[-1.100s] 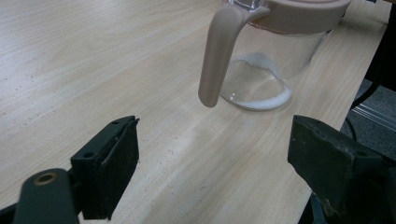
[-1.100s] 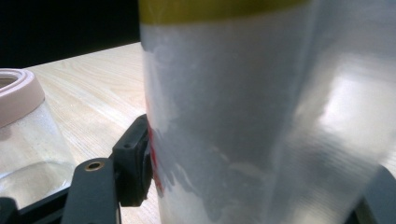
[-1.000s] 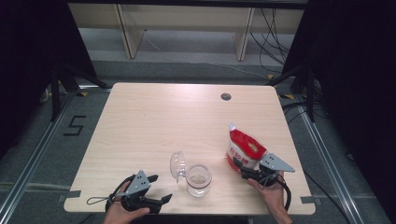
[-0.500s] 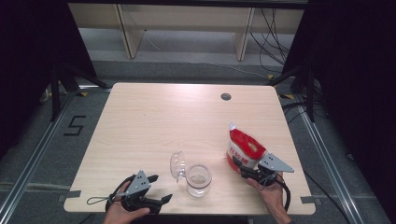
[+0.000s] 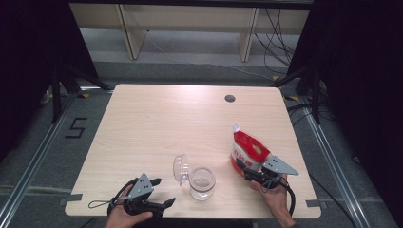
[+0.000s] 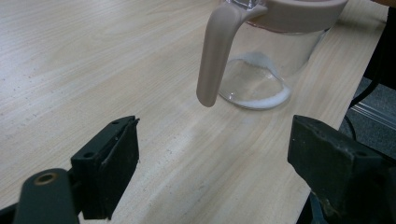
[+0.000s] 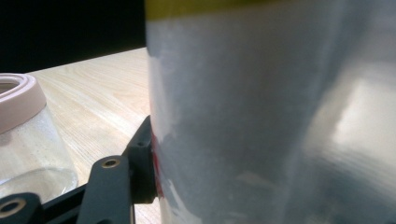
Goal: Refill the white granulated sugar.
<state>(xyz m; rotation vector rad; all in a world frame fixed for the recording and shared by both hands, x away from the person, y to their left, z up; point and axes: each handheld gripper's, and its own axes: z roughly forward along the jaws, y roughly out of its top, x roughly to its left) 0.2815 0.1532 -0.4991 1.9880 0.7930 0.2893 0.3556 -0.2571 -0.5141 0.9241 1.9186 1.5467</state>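
Red-and-white plastic pouch (image 5: 248, 153), upright: right tool (image 5: 247, 170) jaws just closing on it. Left tool (image 5: 160, 194) wide, empty, near clear glass jar (image 5: 202, 183) on worktop (image 5: 157, 123).

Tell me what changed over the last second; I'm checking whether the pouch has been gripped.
The right hand-held gripper has just been closing its jaws around the red pouch; in the right gripper view one finger lies against the pouch's side. The pouch stands where it was. The glass jar, its open lid and the open left hand-held gripper have stayed as they were.
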